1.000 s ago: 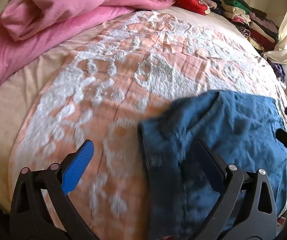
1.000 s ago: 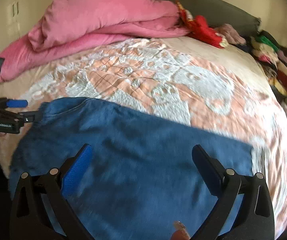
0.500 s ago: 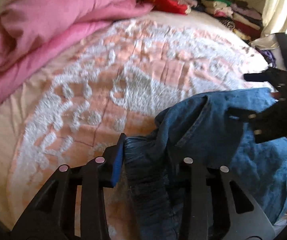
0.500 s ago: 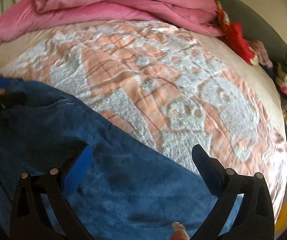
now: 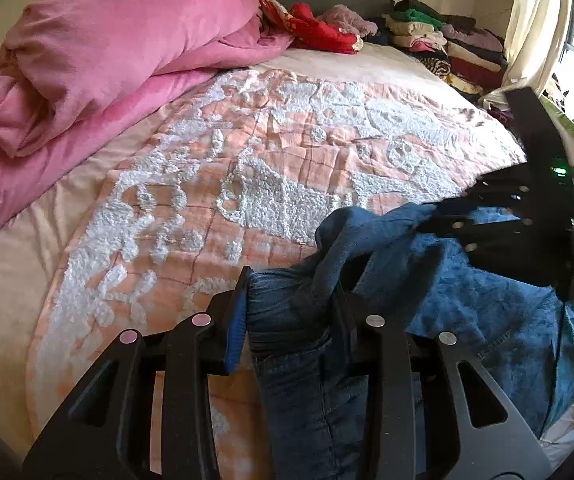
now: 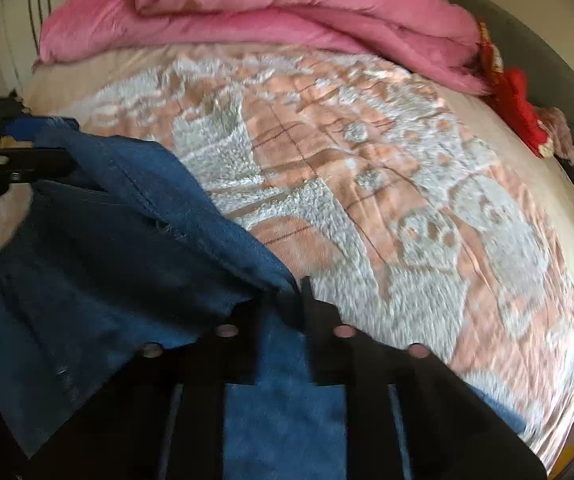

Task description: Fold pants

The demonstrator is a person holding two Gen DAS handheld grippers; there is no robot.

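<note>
Matt denim pants (image 5: 487, 312), tufted cloth bedspread (image 5: 287, 168)

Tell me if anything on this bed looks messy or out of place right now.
Only the blue pants look untidy: they lie bunched and twisted at the near edge of the patterned bedspread, with a thick wad clamped in the left gripper and an edge pinched by the right gripper. Nothing looks spilled or damaged.
</note>
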